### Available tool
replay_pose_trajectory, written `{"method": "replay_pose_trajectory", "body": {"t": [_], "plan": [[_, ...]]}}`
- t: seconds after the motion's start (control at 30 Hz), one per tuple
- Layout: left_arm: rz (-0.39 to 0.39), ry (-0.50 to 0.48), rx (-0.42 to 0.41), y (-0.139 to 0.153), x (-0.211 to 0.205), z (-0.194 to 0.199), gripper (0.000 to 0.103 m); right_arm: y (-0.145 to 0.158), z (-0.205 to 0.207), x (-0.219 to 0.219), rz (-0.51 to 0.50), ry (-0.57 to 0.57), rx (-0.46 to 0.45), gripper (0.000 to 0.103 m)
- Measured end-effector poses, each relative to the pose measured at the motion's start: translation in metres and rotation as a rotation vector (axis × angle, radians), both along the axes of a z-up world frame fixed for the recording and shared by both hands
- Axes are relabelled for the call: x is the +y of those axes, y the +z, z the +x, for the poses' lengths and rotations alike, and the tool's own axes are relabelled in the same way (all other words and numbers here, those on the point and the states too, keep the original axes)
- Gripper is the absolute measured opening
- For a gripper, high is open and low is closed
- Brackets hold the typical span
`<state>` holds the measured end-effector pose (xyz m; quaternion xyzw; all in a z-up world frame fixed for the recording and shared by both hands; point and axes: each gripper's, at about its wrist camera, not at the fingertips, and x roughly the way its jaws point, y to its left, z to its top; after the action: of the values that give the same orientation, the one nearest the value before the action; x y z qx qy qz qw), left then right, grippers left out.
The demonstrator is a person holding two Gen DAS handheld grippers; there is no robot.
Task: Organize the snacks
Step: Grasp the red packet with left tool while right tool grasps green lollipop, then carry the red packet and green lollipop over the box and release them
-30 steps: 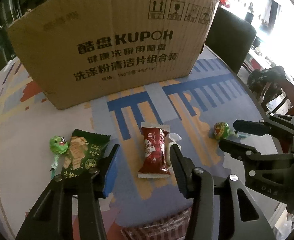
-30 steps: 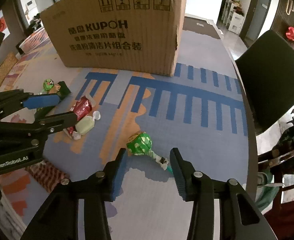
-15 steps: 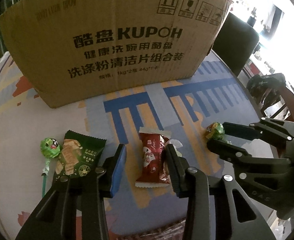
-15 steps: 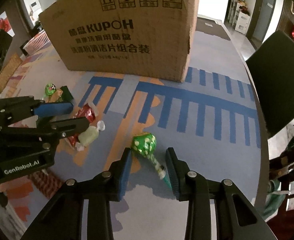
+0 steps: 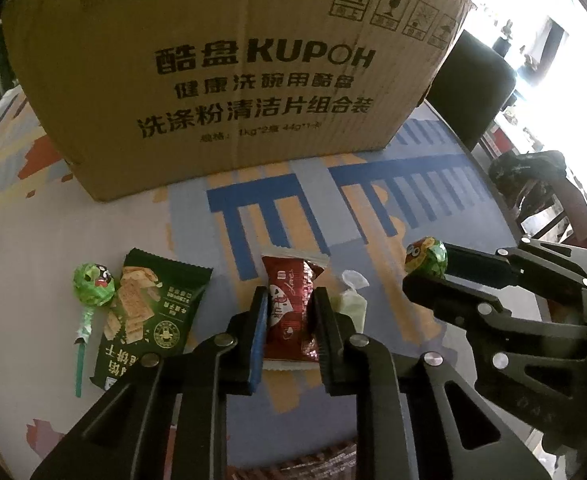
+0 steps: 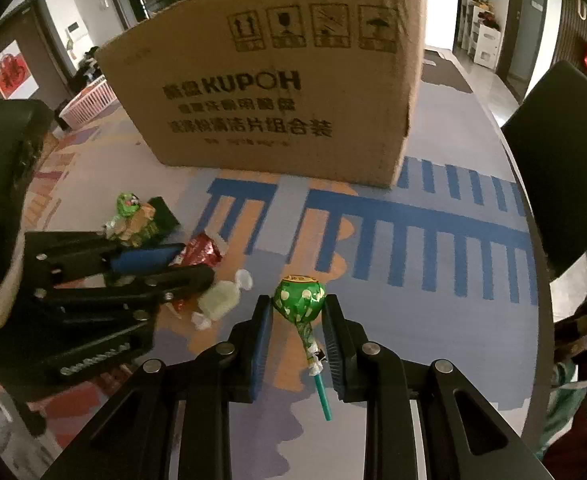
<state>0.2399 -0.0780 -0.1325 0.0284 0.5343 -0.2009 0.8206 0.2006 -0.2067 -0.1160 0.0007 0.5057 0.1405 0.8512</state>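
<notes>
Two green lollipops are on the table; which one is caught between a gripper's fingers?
The green lollipop with pale spots, gripped by the right gripper. The other green lollipop lies free beside the dark green cracker packet.

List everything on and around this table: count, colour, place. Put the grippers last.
cardboard box: 1, brown with black print, at the back of the table.
table cover: 1, grey with blue, orange and red pattern, under everything.
cracker packet: 1, dark green, left of the group.
lollipop by the packet: 1, green wrapper, green stick, beside the cracker packet.
red snack packet: 1, dark red, centre, between the left gripper's fingers.
pale candy: 1, light green, twisted clear ends, right of the red packet.
green lollipop: 1, green with pale spots, between the right gripper's fingers.
chair: 1, dark, right of the table.
left gripper: 1, black, blue pad, shut on the red snack packet.
right gripper: 1, black, blue pad, closed around the green lollipop.
</notes>
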Motion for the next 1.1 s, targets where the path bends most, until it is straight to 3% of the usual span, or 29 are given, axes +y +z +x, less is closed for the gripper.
{"method": "replay_pose_trajectory", "body": {"t": [0.3, 1.1], "plan": [[-0.05, 0.033, -0.083, 0.039, 0.016, -0.017, 0.022, 0.02, -0.006, 0.004, 0.036, -0.015, -0.035, 0.027], [-0.098, 0.056, -0.391, 0.164, 0.039, -0.032, 0.022, 0.128, -0.016, 0.014, 0.12, -0.032, -0.297, 0.027]]}}
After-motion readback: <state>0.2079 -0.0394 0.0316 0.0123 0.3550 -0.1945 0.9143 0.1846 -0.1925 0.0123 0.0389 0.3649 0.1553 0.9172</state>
